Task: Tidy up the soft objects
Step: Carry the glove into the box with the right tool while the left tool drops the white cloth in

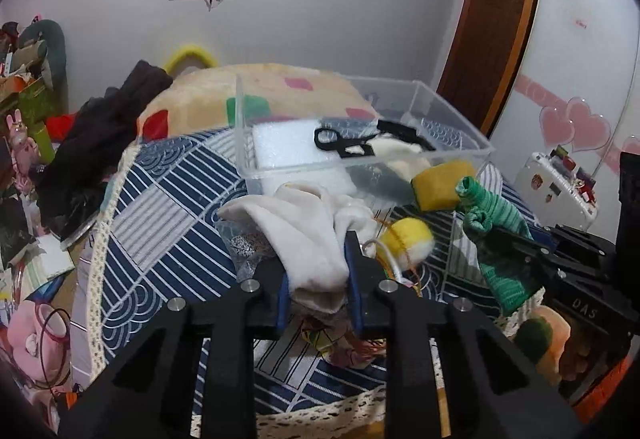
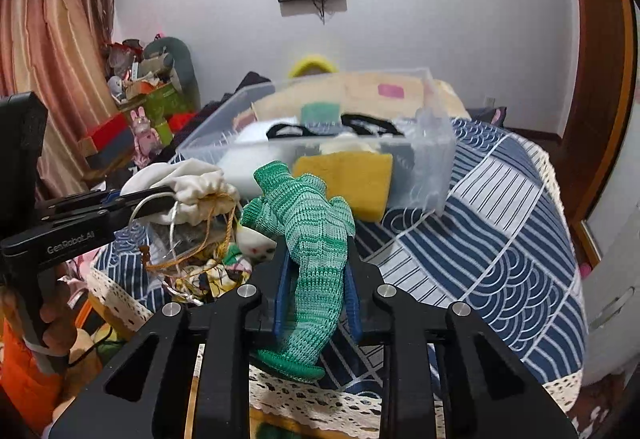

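Observation:
My left gripper [image 1: 318, 259] is shut on a white cloth pouch [image 1: 304, 231] held above the patterned table; it also shows in the right wrist view [image 2: 192, 183]. My right gripper [image 2: 318, 255] is shut on a green knitted glove [image 2: 312, 239], also seen at the right of the left wrist view [image 1: 496, 235]. Both are just in front of a clear plastic bin [image 1: 452, 107] [image 2: 432, 159] that holds a white foam block [image 1: 288, 143], black scissors [image 1: 340, 145] and a yellow sponge [image 2: 348, 179].
A yellow-and-white pompom [image 1: 406, 241], strings and small colourful items [image 2: 200, 267] lie on the blue-and-white tablecloth [image 2: 500, 231] under the grippers. Dark clothing [image 1: 92, 143] and a patterned cushion [image 1: 192, 103] sit at the back left. Clutter fills the left side.

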Tool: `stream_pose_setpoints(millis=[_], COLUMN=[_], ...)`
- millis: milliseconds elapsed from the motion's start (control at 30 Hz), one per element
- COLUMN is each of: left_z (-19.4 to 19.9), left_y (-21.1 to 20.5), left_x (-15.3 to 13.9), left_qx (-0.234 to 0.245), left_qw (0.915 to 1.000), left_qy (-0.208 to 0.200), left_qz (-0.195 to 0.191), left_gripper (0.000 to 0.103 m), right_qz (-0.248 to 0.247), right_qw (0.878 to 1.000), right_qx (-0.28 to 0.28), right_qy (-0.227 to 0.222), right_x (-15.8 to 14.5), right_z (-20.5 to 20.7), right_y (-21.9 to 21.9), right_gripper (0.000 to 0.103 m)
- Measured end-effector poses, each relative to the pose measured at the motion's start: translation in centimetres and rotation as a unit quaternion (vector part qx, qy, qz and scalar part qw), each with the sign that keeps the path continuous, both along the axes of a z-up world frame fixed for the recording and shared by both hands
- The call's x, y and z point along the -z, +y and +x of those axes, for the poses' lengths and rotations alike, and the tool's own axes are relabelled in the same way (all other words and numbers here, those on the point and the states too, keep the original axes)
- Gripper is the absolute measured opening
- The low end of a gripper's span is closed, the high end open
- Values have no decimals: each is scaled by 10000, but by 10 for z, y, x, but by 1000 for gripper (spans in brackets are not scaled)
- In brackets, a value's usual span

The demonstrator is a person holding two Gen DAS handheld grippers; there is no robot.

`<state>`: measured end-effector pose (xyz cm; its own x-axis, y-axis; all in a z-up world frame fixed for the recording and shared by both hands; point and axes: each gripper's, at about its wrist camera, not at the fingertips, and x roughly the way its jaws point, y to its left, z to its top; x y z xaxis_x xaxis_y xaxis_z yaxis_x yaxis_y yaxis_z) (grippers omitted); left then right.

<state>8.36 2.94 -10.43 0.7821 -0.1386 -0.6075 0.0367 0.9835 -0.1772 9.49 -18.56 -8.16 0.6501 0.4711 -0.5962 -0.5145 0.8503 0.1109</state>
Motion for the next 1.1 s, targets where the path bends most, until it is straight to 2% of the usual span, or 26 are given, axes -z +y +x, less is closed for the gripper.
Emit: stream_pose_setpoints(millis=[367,700,1100], left_z=[-13,-18,0], left_y=[4,3,14], left_x=[-29,-44,-70], left_qx=[-43,-68,-173], left_qw=[9991,9980,9947], left_qy=[-404,-628,-972], left_qz=[-114,-105,-291], left_gripper=[23,23,23], right_qz=[145,141,347], right_qw=[9995,9998,9964], right_qx=[70,-119,209], right_qy=[-266,-123,-746], right_x=[-18,-14,-54], right_z=[-6,-7,9], right_y=[-6,3,4], right_gripper=[21,21,21])
